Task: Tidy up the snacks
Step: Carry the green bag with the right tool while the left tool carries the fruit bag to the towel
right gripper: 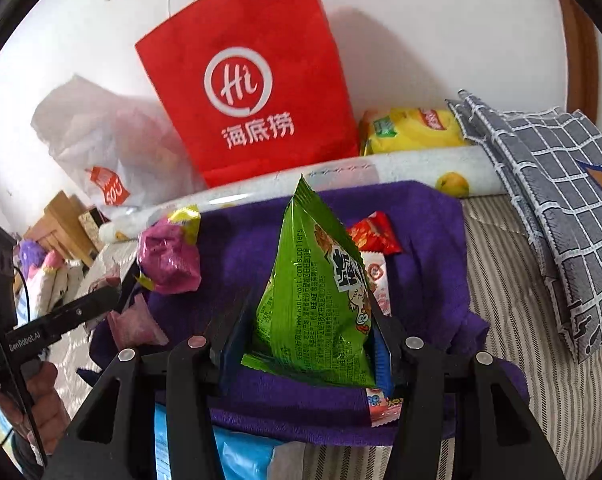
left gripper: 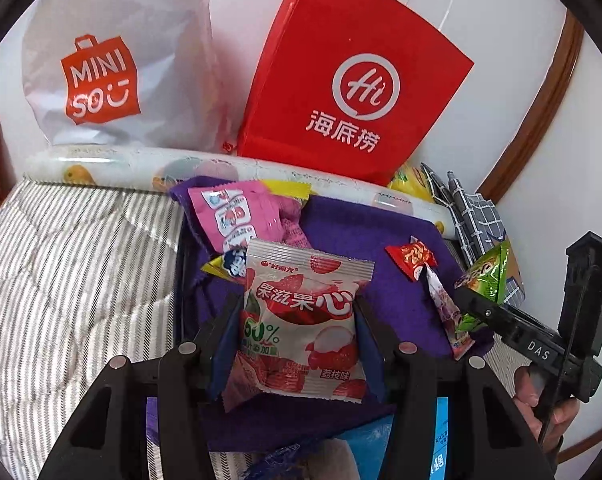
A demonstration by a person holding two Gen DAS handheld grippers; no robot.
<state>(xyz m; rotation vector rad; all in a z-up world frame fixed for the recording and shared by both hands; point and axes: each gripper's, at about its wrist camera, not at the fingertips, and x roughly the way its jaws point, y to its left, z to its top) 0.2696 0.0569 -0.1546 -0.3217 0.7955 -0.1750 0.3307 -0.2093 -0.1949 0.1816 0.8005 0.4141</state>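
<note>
My left gripper (left gripper: 297, 316) is shut on a white and red lychee gummy packet (left gripper: 301, 320), held over a purple cloth (left gripper: 365, 236). My right gripper (right gripper: 307, 312) is shut on a green triangular snack bag (right gripper: 313, 300), which also shows at the right of the left wrist view as the green bag (left gripper: 487, 276). On the cloth lie a pink packet (left gripper: 237, 212), a small red packet (left gripper: 411, 258) and a thin pink-white stick packet (left gripper: 445, 304). The pink packet (right gripper: 169, 258) and red packet (right gripper: 375, 234) lie either side of the green bag.
A red paper bag (left gripper: 341, 80) and a white plastic shopping bag (left gripper: 113, 64) stand against the wall behind a rolled fruit-print sheet (left gripper: 141, 168). A yellow chip bag (right gripper: 413, 130) and grey checked cloth (right gripper: 549, 184) lie right. Striped bedding (left gripper: 69, 272) surrounds the purple cloth. A blue packet (right gripper: 241, 456) lies below.
</note>
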